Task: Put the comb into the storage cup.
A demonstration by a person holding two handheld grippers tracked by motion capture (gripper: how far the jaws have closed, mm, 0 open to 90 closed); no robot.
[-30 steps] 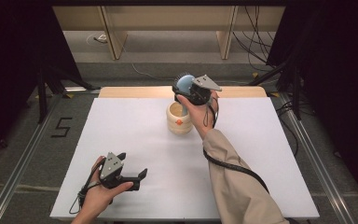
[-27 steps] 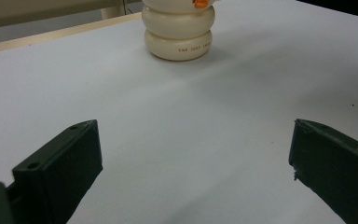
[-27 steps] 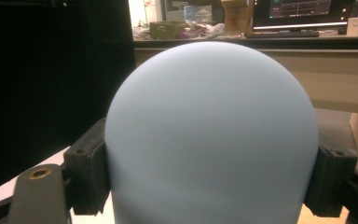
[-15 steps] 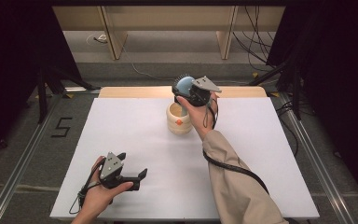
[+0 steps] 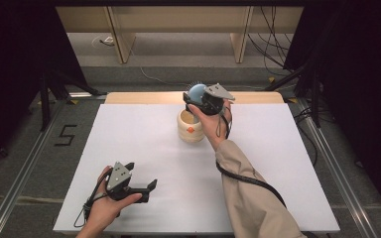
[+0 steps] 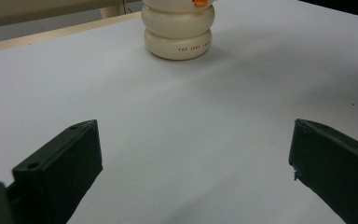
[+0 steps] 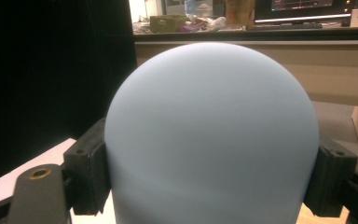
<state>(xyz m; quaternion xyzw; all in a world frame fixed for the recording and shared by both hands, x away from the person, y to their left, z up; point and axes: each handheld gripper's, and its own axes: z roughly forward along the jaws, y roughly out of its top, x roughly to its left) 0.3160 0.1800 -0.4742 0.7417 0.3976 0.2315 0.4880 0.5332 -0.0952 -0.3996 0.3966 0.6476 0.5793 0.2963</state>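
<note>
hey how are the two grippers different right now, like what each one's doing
The right gripper is clamped on a pale blue dome, while the left gripper holds nothing, its jaws wide apart. The right gripper is raised at the far side, just beyond the cream jar; the left gripper sits low over the white table near the front edge, well short of the jar. Both are black two-jaw grippers with a grey plate on top.

A black "5" [image 5: 65, 135] is marked on the floor at nine o'clock of the desk [image 5: 129, 148]. Small dark lettering on the cream jar's [image 6: 178, 32] lowest ring begins "THE"; the remainder is too small to read.
</note>
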